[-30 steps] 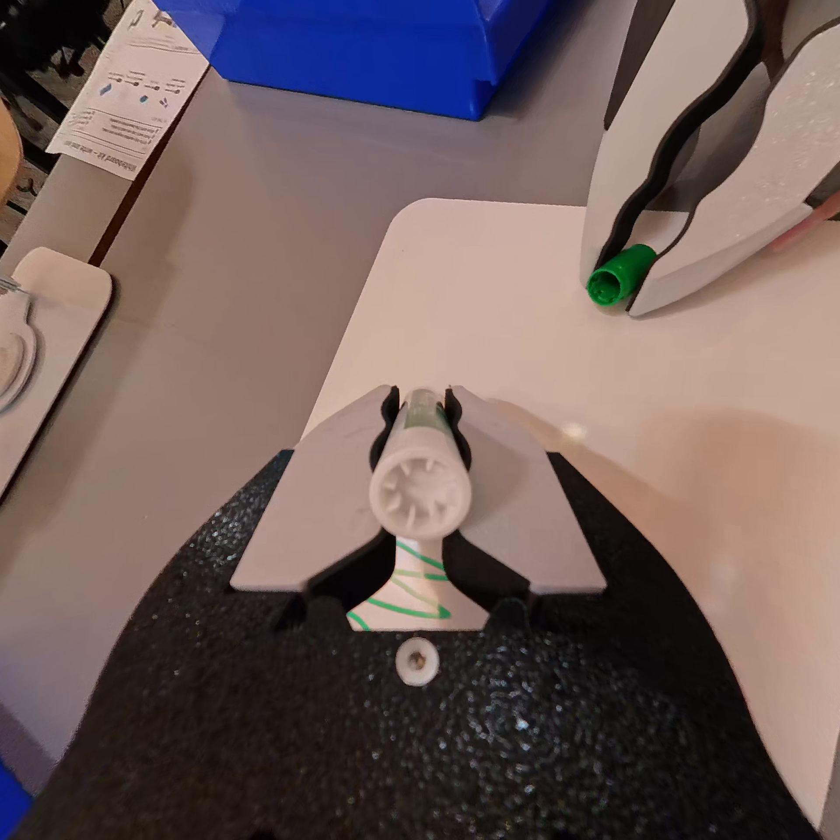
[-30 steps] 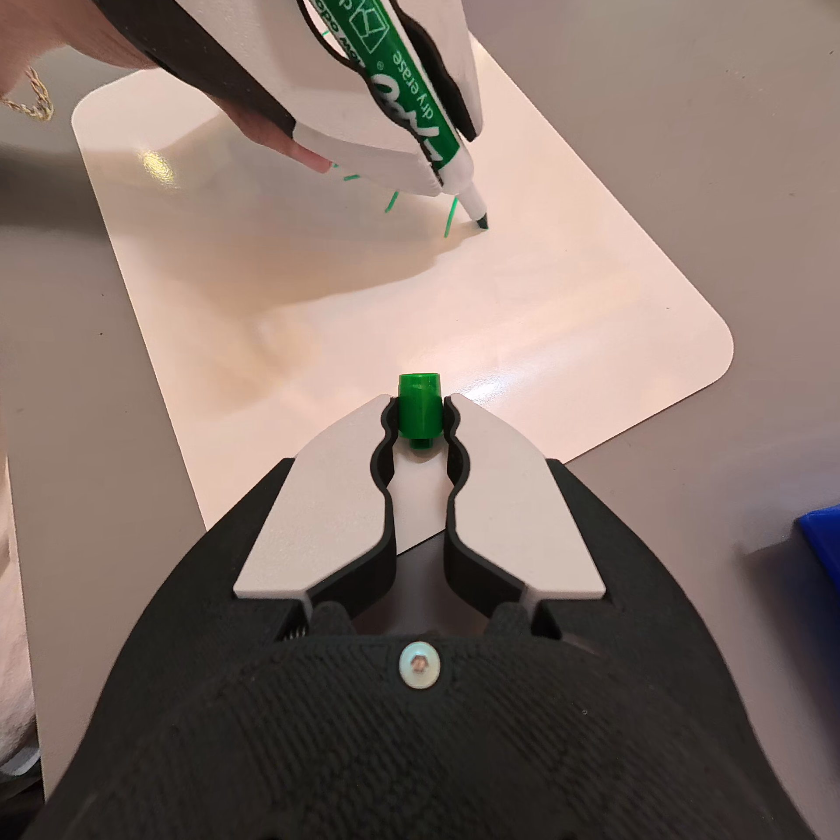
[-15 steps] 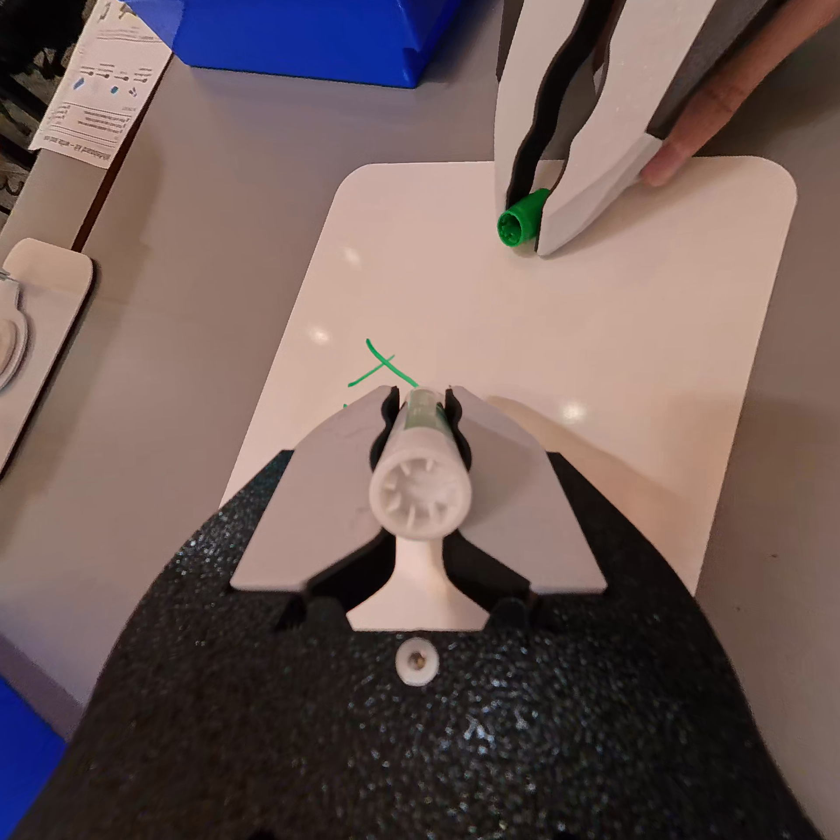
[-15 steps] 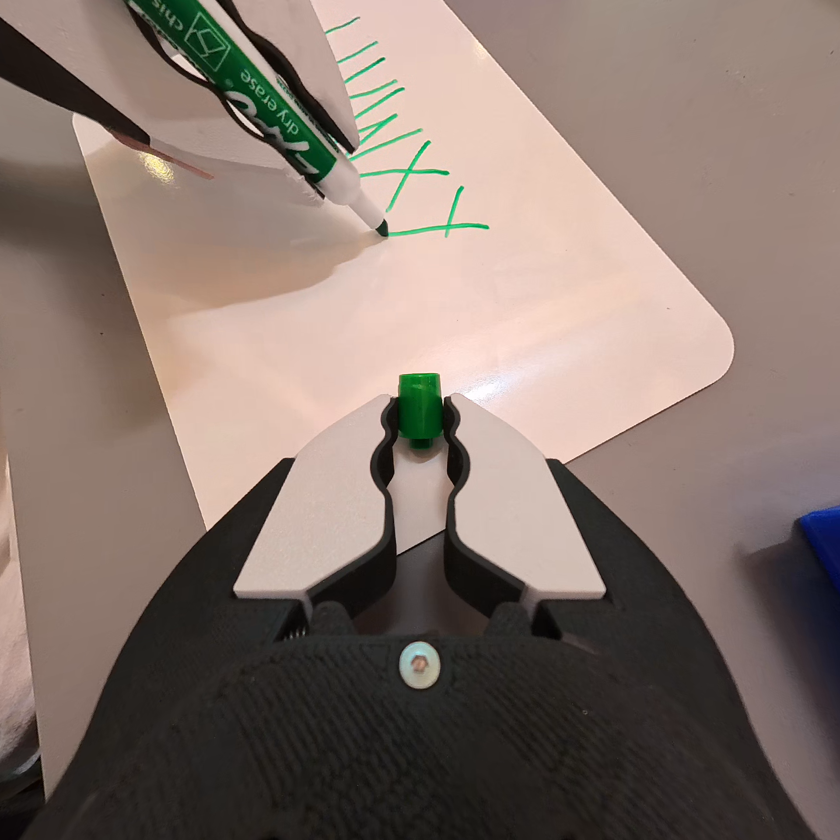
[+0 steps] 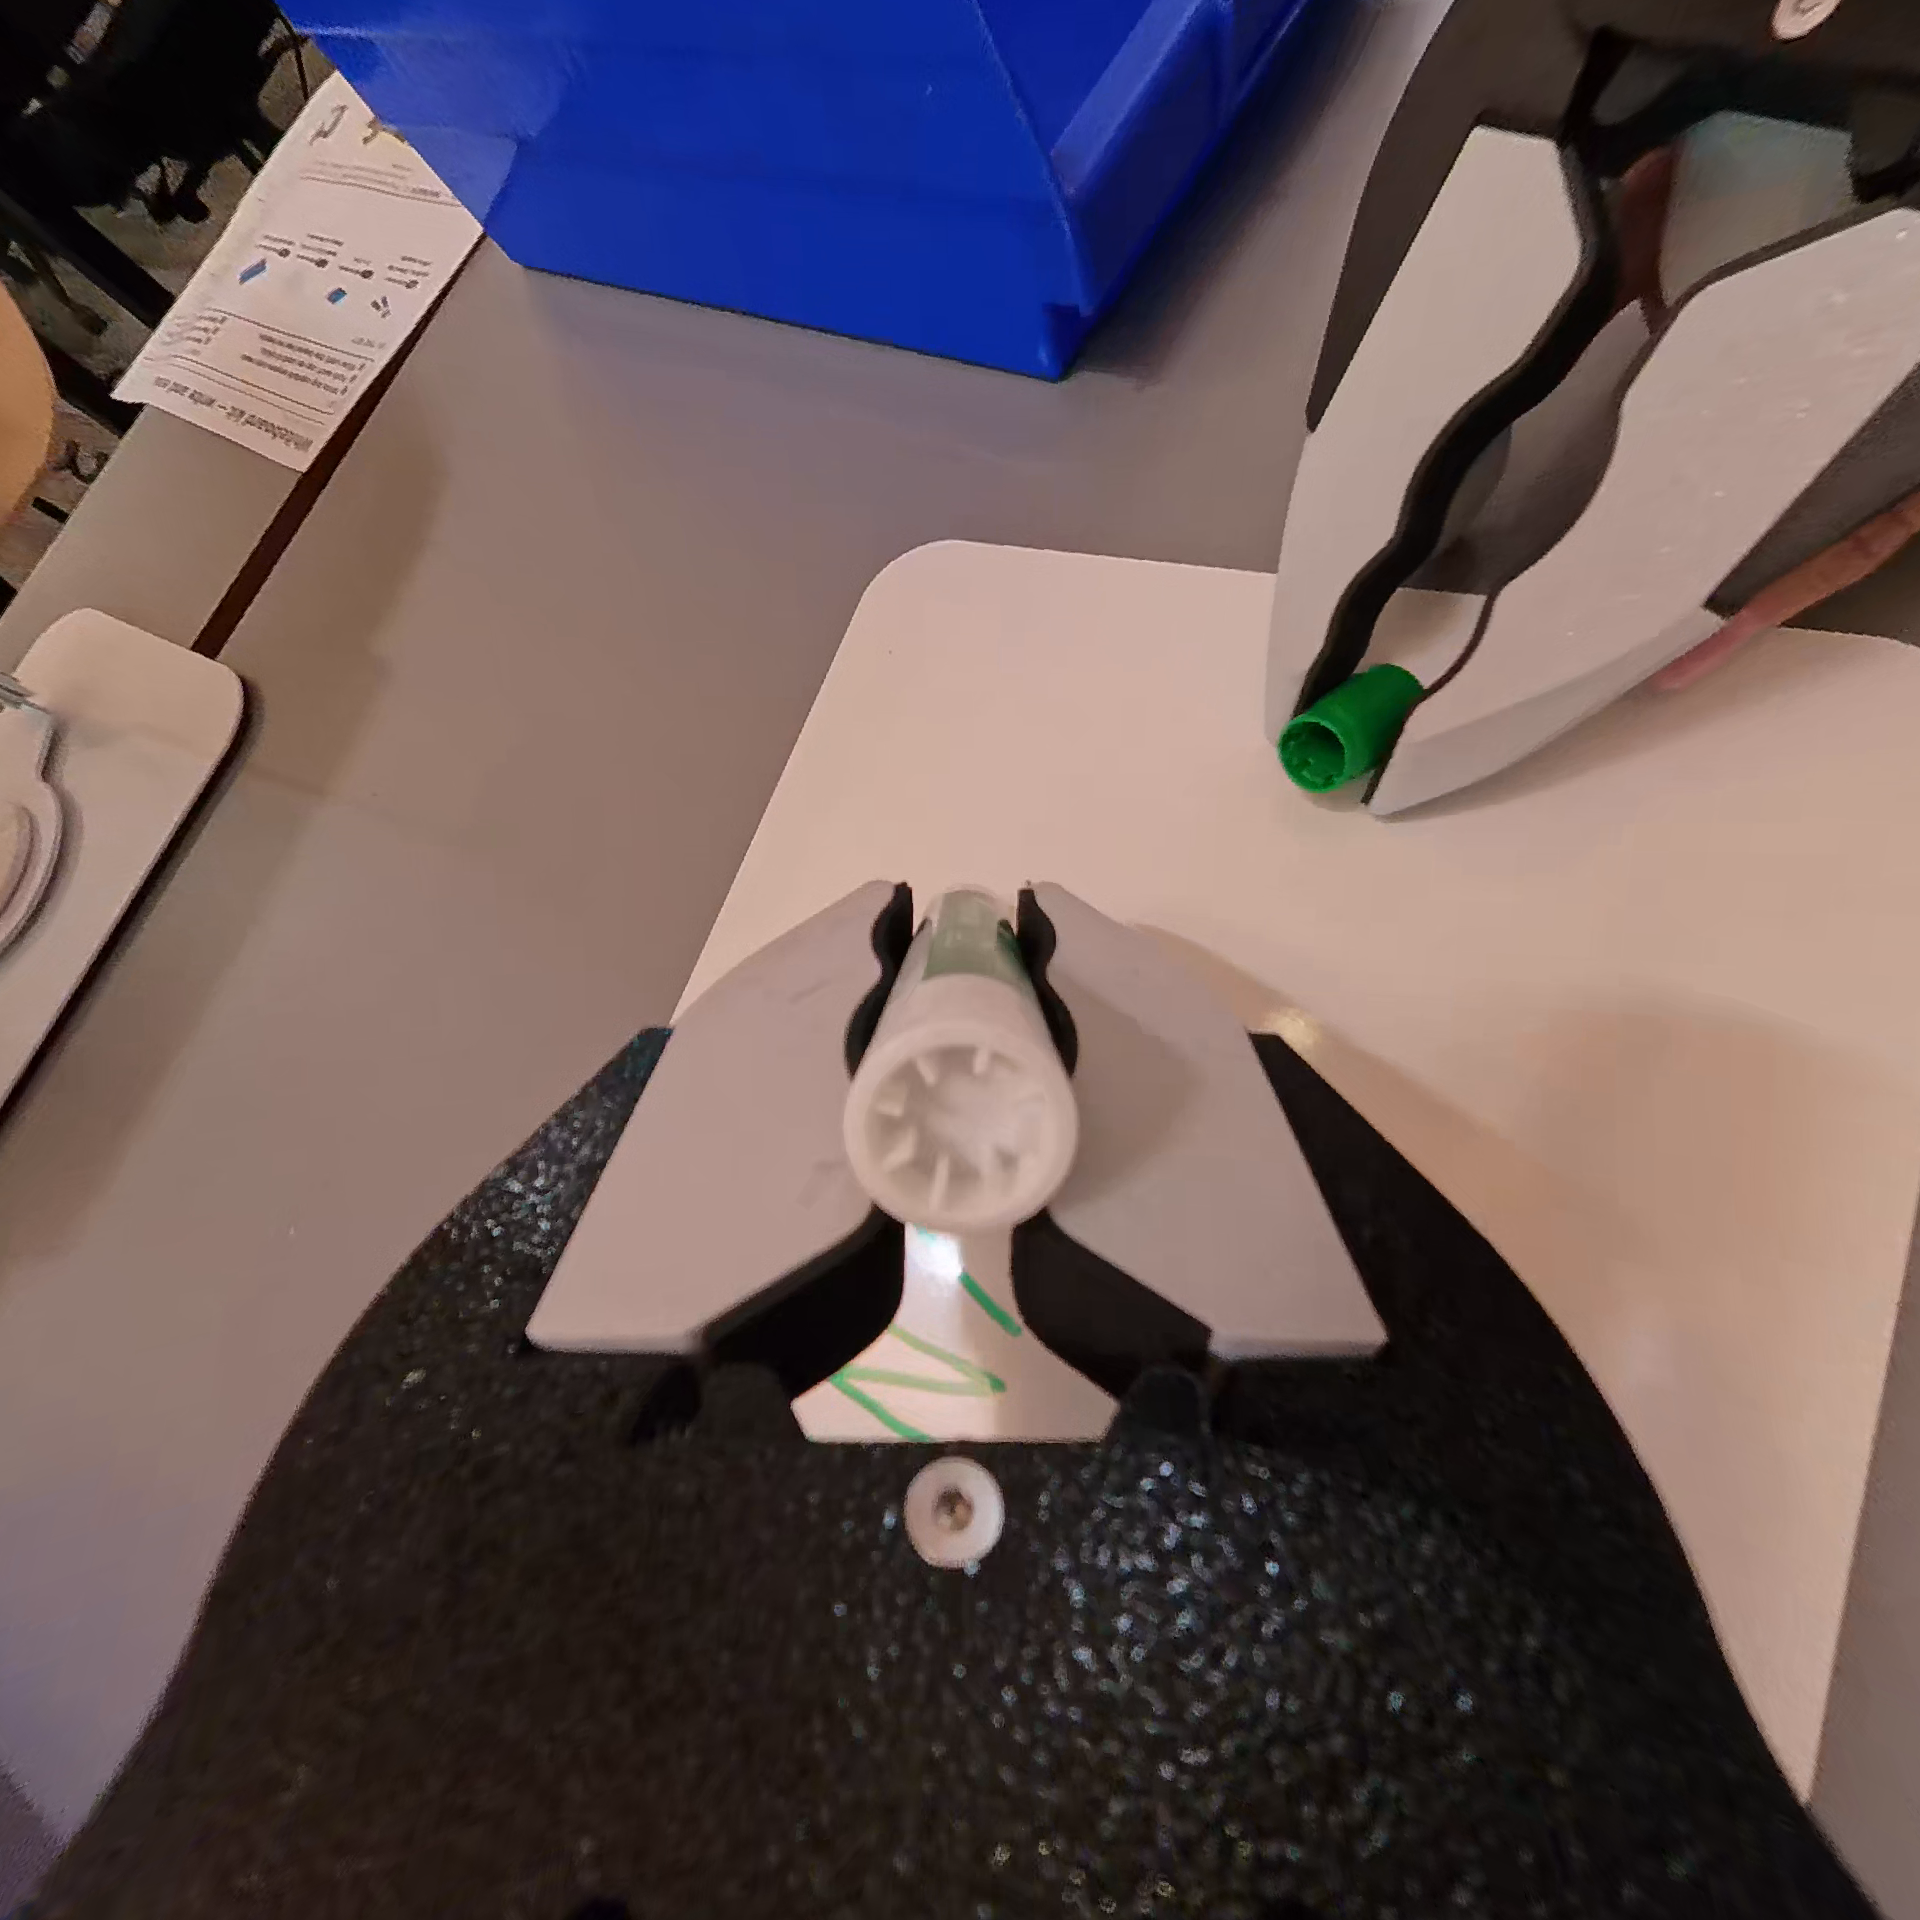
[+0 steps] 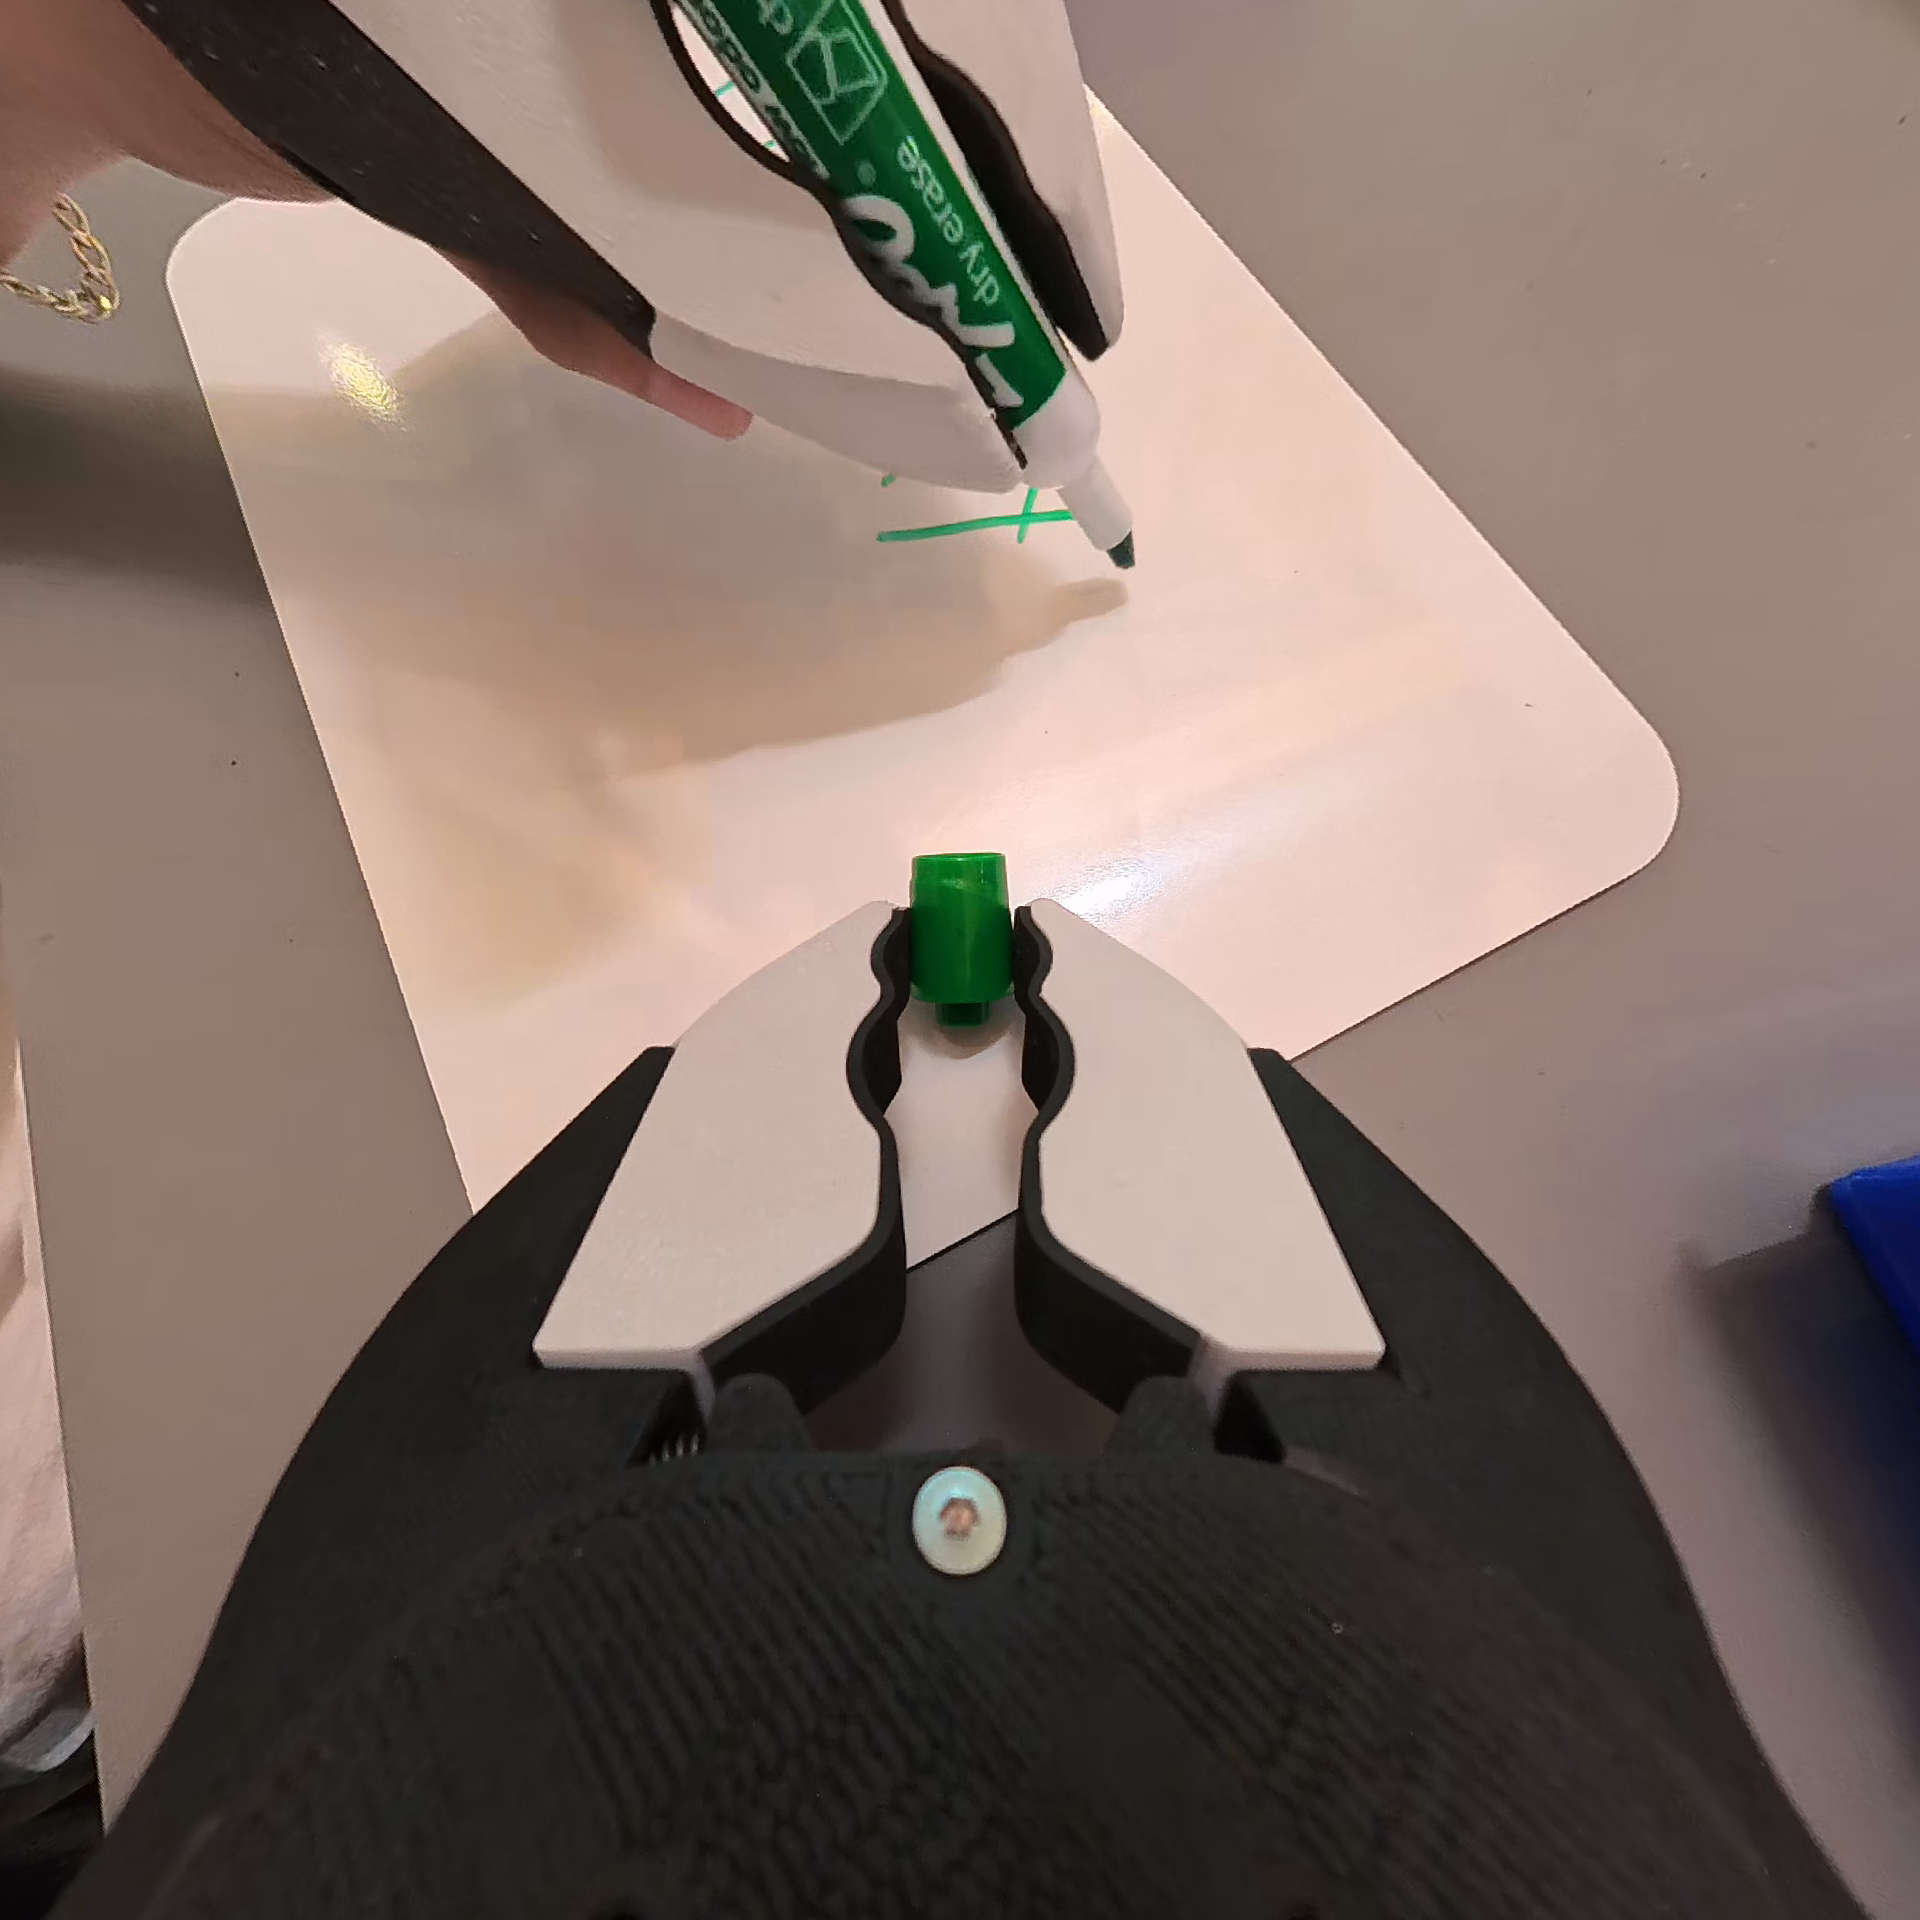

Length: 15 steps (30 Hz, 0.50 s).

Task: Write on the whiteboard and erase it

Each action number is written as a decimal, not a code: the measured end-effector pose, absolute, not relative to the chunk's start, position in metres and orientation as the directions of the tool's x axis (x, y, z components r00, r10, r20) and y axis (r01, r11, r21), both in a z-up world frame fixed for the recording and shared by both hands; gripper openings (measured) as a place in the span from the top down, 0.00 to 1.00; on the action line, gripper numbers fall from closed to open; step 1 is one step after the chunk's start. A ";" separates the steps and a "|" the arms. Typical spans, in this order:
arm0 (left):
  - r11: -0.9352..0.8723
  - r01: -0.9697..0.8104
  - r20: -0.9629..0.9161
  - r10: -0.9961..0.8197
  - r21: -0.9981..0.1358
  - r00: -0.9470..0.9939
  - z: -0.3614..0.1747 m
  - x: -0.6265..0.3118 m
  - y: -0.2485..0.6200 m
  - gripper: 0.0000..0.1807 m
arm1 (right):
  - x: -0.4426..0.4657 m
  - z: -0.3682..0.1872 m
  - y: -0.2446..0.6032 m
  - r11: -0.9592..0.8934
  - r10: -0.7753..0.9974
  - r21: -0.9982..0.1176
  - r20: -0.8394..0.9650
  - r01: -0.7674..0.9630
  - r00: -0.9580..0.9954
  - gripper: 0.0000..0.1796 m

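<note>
The green marker (image 6: pixel 935 223) was pinched by the left gripper (image 5: pixel 961 904), tip just above the whiteboard (image 6: pixel 1299 748); its cap (image 6: pixel 958 935) was clamped by the right gripper (image 6: pixel 958 914).

Green strokes (image 6: pixel 977 528) mostly hidden behind left gripper (image 6: pixel 1013 457); blue bin (image 5: pixel 831 156) cut off by frame edge

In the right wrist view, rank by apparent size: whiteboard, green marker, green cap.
1. whiteboard
2. green marker, held in the left tongs; part is cut off by the frame.
3. green cap, gripped in the right tongs.
</note>
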<state>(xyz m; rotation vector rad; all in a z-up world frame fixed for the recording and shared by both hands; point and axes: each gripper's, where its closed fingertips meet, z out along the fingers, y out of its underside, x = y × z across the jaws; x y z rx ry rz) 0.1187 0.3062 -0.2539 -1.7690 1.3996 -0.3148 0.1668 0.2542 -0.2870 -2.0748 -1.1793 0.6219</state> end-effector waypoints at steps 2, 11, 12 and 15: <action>-0.032 -0.684 -0.290 -0.890 -0.729 0.351 -0.255 0.118 0.308 0.89 | 0.167 -0.287 0.254 -0.374 0.874 -0.741 -0.080 0.558 0.479 0.89; -0.017 -0.716 -0.326 -0.883 -0.698 0.339 -0.261 0.115 0.308 0.89 | 0.167 -0.287 0.254 -0.373 0.874 -0.741 -0.078 0.559 0.479 0.89; -0.013 -0.718 -0.331 -0.882 -0.696 0.337 -0.261 0.116 0.308 0.89 | 0.167 -0.287 0.254 -0.373 0.874 -0.741 -0.079 0.559 0.479 0.89; 0.000 -0.722 -0.338 -0.883 -0.692 0.324 -0.261 0.122 0.308 0.89 | 0.167 -0.287 0.254 -0.373 0.874 -0.741 -0.078 0.559 0.479 0.89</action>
